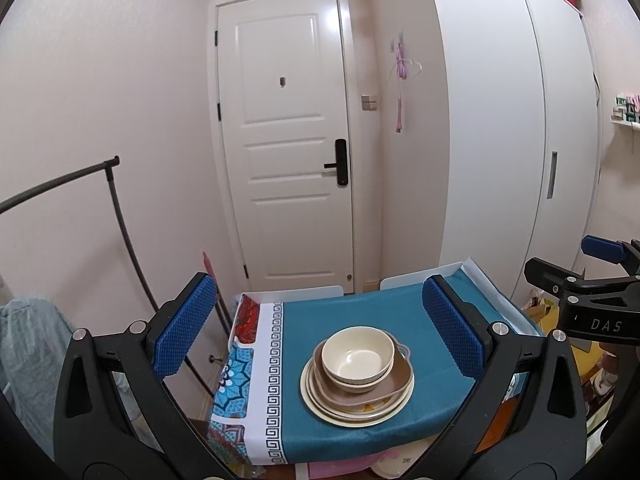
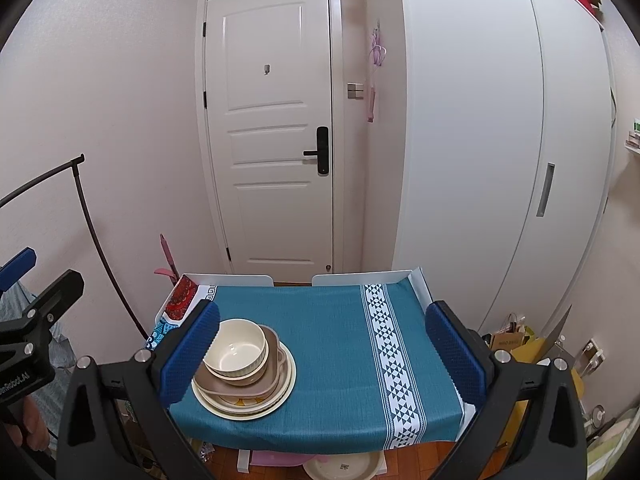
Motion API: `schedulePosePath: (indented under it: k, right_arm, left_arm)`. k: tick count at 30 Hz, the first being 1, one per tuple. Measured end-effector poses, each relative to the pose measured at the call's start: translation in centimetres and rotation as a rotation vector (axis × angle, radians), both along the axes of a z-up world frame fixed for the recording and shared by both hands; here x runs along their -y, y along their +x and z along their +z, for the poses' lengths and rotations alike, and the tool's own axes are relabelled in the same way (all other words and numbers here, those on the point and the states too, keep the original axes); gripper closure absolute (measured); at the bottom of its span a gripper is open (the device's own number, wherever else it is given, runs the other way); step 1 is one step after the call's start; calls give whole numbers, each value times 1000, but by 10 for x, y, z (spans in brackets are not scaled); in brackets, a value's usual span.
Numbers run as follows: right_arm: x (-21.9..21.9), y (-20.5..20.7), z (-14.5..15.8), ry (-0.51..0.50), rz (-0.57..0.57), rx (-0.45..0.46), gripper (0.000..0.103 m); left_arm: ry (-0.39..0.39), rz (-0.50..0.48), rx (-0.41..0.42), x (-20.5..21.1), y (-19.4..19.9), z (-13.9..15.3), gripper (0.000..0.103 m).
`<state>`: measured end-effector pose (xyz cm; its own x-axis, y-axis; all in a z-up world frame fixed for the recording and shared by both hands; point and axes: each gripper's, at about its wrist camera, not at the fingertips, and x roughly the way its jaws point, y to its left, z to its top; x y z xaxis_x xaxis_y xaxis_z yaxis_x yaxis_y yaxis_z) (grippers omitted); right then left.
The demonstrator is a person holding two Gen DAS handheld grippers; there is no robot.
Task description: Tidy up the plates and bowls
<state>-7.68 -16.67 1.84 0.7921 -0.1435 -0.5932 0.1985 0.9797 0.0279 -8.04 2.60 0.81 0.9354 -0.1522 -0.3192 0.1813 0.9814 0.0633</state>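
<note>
We held both tools apart from the dishes, above the near edge of the counter (image 2: 320, 420), which was covered by a teal cloth (image 1: 352, 320).

The left tool (image 1: 320, 332) had its blue pads spread wide with nothing between them; in its own view the pads sat at the lower left and lower right of the frame. The right tool (image 2: 320, 352) was likewise spread wide and held nothing.

The dishes stood in one stack on the cloth. At the bottom lay cream plates (image 1: 394, 410), on them a brown dish (image 1: 400, 378) with small handles, and on top a cream bowl (image 1: 358, 354) nested in another of the same colour. In the left wrist view the stack sat low in the frame, just right of centre, between the two pads. In the right wrist view the bowl (image 2: 236, 350) and plates (image 2: 286, 380) lay at the lower left, partly behind the left-hand pad.

A white door (image 2: 272, 128) filled the upper middle of both views, with a white wardrobe (image 2: 480, 140) to its right.
</note>
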Motion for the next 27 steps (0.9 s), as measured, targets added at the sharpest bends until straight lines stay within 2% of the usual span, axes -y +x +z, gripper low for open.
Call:
schedulePosePath:
  k: [19,27]
  right_arm:
    - [-2,1,-2,2,-5,-7,1]
    - [-2,10,-7,11,-4,-21,1]
  left_arm:
    - [-12,-3,11,-12,5,-2,0]
    - [9,18,10,-13,15,-9,0]
